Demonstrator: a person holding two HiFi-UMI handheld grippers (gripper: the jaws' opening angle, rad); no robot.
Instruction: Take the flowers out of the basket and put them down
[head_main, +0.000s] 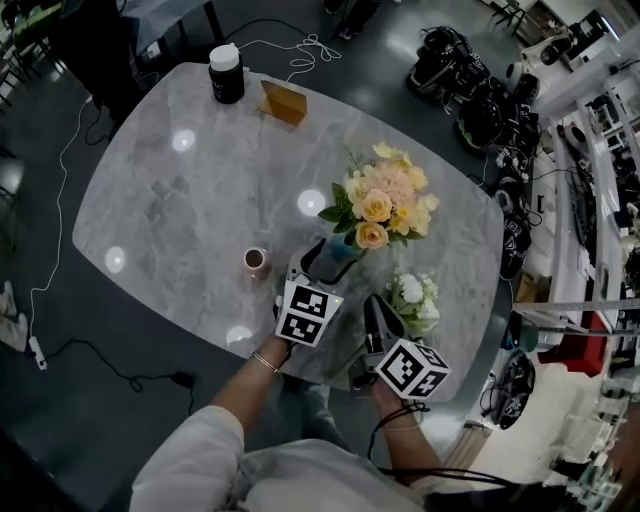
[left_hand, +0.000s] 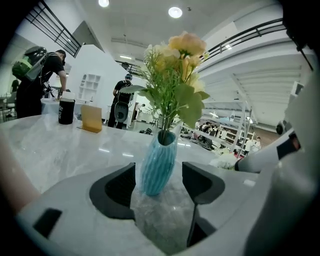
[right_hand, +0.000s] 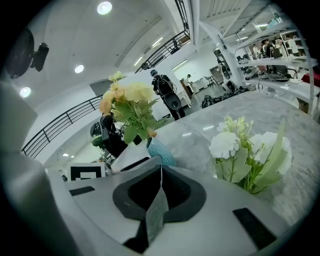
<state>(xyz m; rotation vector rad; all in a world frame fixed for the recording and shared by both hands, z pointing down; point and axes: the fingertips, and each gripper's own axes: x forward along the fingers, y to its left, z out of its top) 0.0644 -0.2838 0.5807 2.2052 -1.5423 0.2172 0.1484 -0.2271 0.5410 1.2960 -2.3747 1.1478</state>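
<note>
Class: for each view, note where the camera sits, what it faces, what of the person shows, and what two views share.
Head view: on the head, steeply down at the table; forearms, left gripper, right gripper show.
Left gripper view: rides that gripper, faces the vase between its open fingers.
Right gripper view: rides that gripper, faces white flowers past its shut fingers.
Shared: both gripper views show the vase.
</note>
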